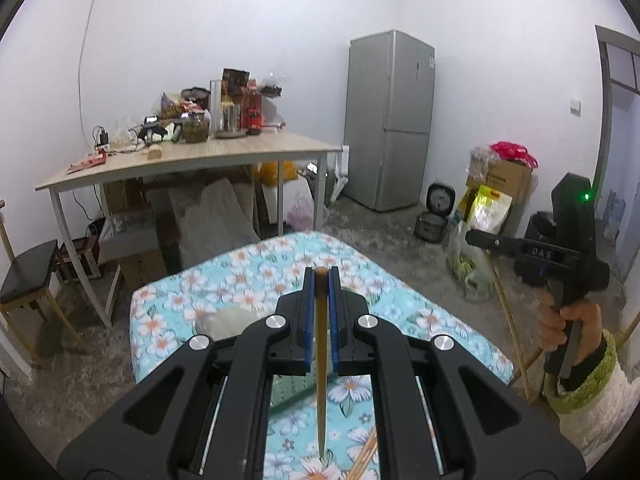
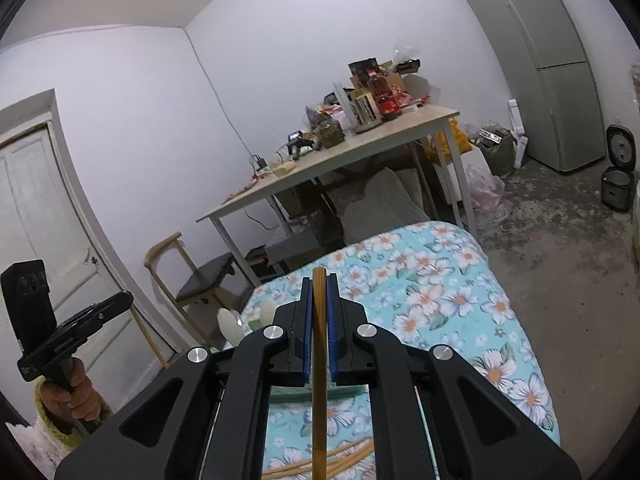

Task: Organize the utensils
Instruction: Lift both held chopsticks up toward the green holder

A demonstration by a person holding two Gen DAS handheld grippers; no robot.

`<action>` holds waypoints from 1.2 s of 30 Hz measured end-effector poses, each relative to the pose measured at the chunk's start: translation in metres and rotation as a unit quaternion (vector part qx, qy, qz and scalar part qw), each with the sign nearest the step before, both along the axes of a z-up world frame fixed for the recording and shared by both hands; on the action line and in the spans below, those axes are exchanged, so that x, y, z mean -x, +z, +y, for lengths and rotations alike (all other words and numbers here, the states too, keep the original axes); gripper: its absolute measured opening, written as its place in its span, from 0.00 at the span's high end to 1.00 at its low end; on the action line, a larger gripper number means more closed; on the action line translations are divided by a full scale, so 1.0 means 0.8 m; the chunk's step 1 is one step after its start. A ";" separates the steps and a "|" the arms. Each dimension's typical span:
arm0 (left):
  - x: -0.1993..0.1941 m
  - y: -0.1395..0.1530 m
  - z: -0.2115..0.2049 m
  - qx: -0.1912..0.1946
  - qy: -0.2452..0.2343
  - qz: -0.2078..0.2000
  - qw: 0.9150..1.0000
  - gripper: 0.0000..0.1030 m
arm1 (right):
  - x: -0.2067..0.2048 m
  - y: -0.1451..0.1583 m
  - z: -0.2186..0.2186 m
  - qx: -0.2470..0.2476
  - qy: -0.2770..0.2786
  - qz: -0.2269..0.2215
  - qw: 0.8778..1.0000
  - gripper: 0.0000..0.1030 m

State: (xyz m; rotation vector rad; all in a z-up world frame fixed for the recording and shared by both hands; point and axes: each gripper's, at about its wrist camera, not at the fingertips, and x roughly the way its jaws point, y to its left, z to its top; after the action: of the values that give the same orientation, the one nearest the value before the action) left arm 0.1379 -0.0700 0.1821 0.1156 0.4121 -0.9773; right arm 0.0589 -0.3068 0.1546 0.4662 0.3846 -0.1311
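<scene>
The left hand-held gripper (image 1: 321, 274) clamps a darker chopstick (image 1: 320, 360) – the right hand-held gripper (image 2: 319, 278) clamps a lighter chopstick (image 2: 319, 360) – both above the floral-covered worktop (image 1: 248, 276), more chopsticks (image 2: 340, 454) lying beneath

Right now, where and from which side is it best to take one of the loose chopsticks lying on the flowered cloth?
Probably the loose chopsticks at mid-length, from above, jaws across the shaft: they lie flat on the flowered cloth, thin and overlapping. Both grippers are already shut on a chopstick each.
</scene>
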 end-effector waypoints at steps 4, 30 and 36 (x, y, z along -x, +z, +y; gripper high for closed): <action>-0.005 0.013 0.003 0.020 0.009 -0.006 1.000 0.94 | -0.004 0.011 0.005 -0.004 0.012 -0.013 1.000 0.94; -0.125 0.033 -0.066 0.096 0.110 -0.023 0.989 0.94 | -0.032 0.009 -0.008 -0.033 0.056 -0.027 0.998 0.94; -0.153 -0.019 -0.090 0.067 0.109 0.013 0.992 0.94 | -0.037 0.004 -0.007 -0.035 0.059 -0.019 0.997 0.94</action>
State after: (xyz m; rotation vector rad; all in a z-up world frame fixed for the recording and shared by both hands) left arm 0.2603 -0.1423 0.1670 -0.0629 0.3740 -0.7894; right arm 0.0883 -0.3122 0.1576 0.5127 0.3796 0.0065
